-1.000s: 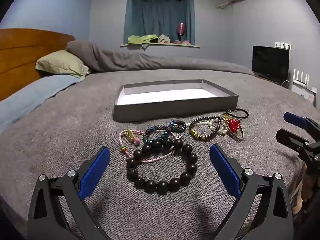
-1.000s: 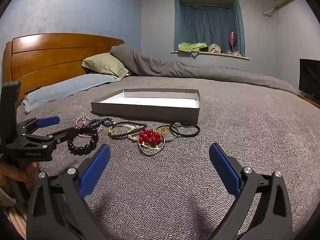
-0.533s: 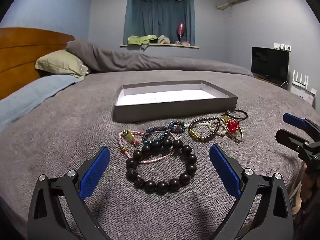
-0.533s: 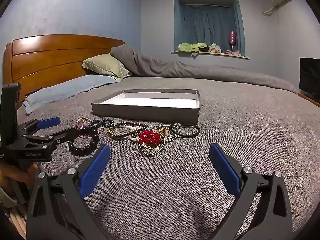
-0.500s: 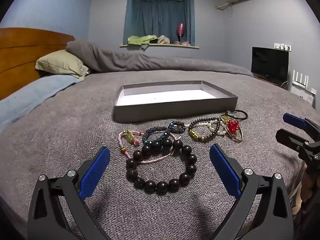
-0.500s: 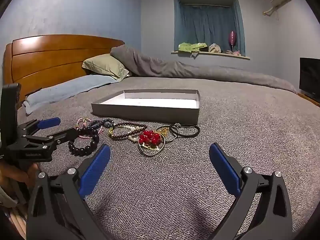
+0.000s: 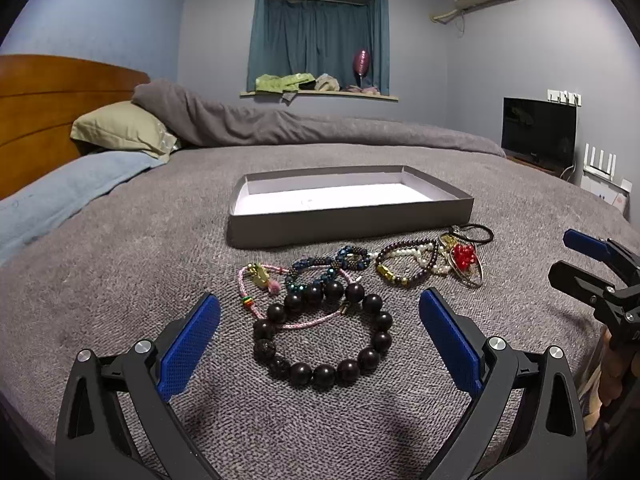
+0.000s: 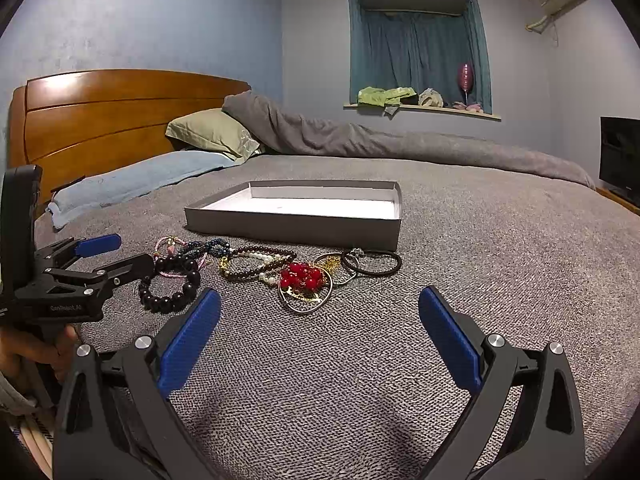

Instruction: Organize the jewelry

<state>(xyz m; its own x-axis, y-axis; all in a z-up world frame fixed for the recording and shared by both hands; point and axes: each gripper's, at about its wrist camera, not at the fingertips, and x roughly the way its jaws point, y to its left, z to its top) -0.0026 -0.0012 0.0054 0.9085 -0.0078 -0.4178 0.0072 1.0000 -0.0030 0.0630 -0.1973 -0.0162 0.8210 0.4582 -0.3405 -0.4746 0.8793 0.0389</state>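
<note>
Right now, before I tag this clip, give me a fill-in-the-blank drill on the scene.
1. The grey tray holds ____ jewelry.
2. The big dark bead bracelet lies in front of the ____ gripper.
3. The right gripper has its jaws ____.
4. The cluster of beads is ____.

Missing words: no; left; open; red

We see a grey blanket (image 7: 120, 264), a grey tray (image 7: 348, 227) with white inside, dark brown beads (image 7: 324, 336), red beads (image 7: 464, 255).

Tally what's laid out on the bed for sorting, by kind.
Beaded bracelets: 3 (dark large-bead, blue, brown)
Pearl strand: 1
Pink cord bracelet: 1
Red-bead hoop piece: 1
Black band: 1
Grey tray: 1
Total: 8
</note>
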